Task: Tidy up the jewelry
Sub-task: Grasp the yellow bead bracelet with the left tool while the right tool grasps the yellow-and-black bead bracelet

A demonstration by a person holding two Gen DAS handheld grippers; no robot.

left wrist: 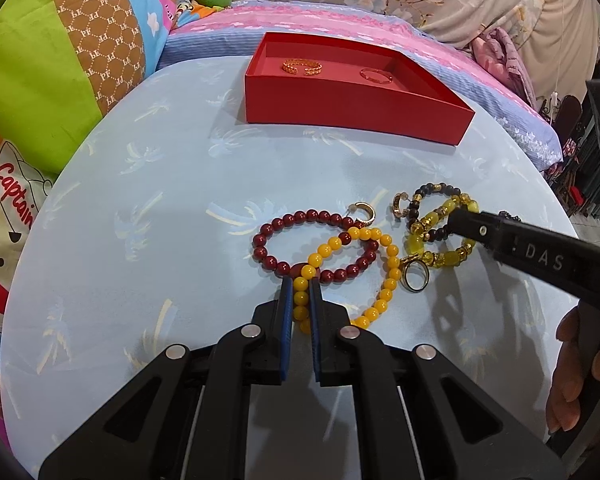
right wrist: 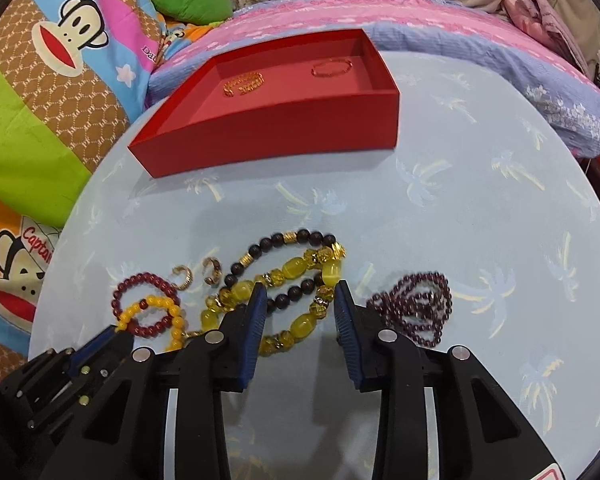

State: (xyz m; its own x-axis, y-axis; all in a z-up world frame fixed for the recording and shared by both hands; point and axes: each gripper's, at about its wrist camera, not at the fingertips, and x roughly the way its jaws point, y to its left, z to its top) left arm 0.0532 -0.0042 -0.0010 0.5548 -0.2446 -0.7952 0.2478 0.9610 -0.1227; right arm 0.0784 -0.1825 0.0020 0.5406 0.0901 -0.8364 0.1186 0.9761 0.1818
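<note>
My left gripper (left wrist: 301, 285) is shut on the yellow bead bracelet (left wrist: 388, 256), which lies across a dark red bead bracelet (left wrist: 300, 216) on the blue table (left wrist: 160, 184). My right gripper (right wrist: 300, 290) is open, its fingers (right wrist: 256, 304) astride a yellow-green stone bracelet (right wrist: 296, 266) and a black bead bracelet (right wrist: 296, 238). It shows in the left wrist view (left wrist: 460, 216) over the same pile. A red tray (left wrist: 352, 112) at the back holds a gold cuff (left wrist: 302, 67) and a thin bangle (left wrist: 376, 75).
Two gold hoop earrings (left wrist: 362, 214) (left wrist: 400, 204) and a dark ring (left wrist: 416, 276) lie among the bracelets. A purple bead bracelet (right wrist: 416, 306) lies right of my right gripper. Cartoon pillows (left wrist: 40, 80) and a pink-blue quilt (left wrist: 340, 24) border the round table.
</note>
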